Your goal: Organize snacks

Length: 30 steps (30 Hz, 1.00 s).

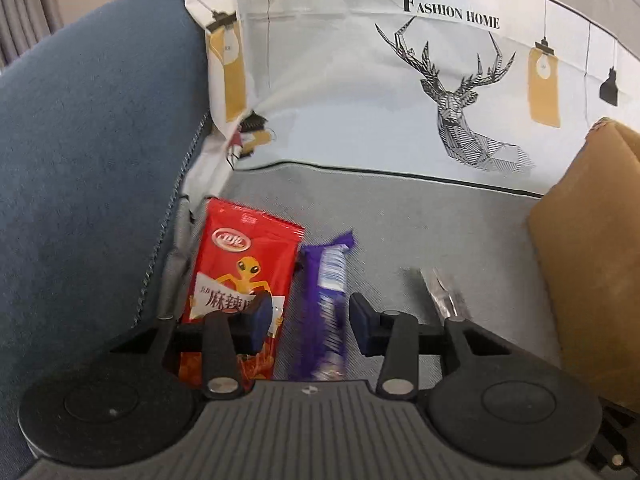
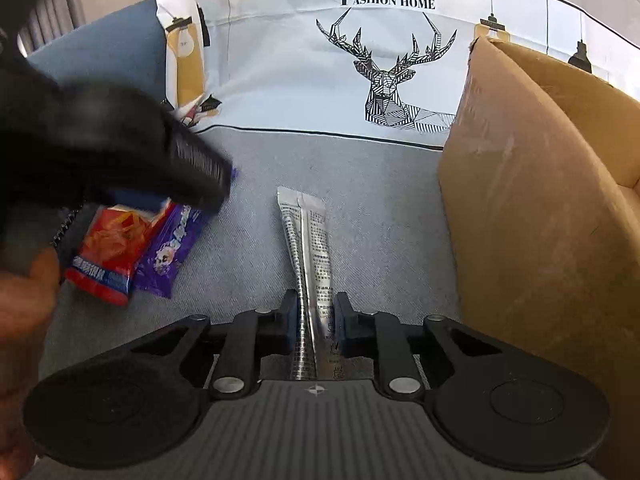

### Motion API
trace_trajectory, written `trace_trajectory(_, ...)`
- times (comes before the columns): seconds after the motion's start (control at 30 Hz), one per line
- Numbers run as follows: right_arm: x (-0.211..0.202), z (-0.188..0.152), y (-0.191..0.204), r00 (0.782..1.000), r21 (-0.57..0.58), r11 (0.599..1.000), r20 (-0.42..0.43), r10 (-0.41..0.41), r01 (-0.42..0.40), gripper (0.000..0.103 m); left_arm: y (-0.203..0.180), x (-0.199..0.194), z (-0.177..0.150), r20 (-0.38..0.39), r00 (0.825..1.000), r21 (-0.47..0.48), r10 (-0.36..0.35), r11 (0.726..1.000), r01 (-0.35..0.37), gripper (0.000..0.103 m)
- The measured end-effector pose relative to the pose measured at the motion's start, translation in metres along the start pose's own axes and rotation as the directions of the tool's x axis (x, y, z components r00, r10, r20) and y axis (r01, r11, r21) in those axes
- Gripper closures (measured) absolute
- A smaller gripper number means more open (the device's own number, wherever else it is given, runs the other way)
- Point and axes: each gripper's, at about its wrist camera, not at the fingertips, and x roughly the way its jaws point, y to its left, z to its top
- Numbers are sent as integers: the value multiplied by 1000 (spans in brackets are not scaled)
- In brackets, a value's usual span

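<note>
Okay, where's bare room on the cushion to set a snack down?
Bare grey seat runs between the silver sachet and the cardboard box, back to the deer cloth. The left is crowded: red packet, purple bar.

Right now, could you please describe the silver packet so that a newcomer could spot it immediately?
Start at the deer-print cushion and come forward across the grey seat towards the cardboard box. The silver packet lies just left of it, between the right tongs. It is long, narrow, metallic, unlike the red packet and purple packet.
</note>
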Motion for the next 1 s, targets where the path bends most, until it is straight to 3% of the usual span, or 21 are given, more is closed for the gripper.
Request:
trace_trajectory(0.1,4,-1,1,1000,-10,1000,-9,-6,6,76,0,6,-3,-20,999,-8,-51,999,51,55)
trace_trajectory(0.2,5,-1,3,1000,-29,1000,10,0,0,75,-5,7,-5,-14,999,30,-40,999,40,59)
trace_trajectory(0.23,6,-1,2,1000,-26,1000,15,6,-6,74,-3,7,-5,-19,998,17,-53,998,53,81)
trace_trajectory(0.27,5,-1,2,1000,-25,1000,19,10,-10,75,0,9,-5,-46,995,-17,-87,996,86,88)
trace_trajectory(0.43,-2,-1,-2,999,-12,999,8,52,-52,84,13,0,-6,-59,981,-140,-185,974,175,89)
trace_trajectory(0.53,-11,-4,-1,998,-8,998,-12,66,-66,87,29,-10,-15,-63,961,-248,-271,937,248,89)
trace_trajectory(0.8,-65,-32,-1,985,-4,988,-80,154,-154,91,67,-36,-54,-102,937,-410,-335,872,267,89)
trace_trajectory(1.0,-97,-67,-4,966,-18,977,-155,206,-211,91,65,-72,-100,-151,926,-420,-346,871,256,89)
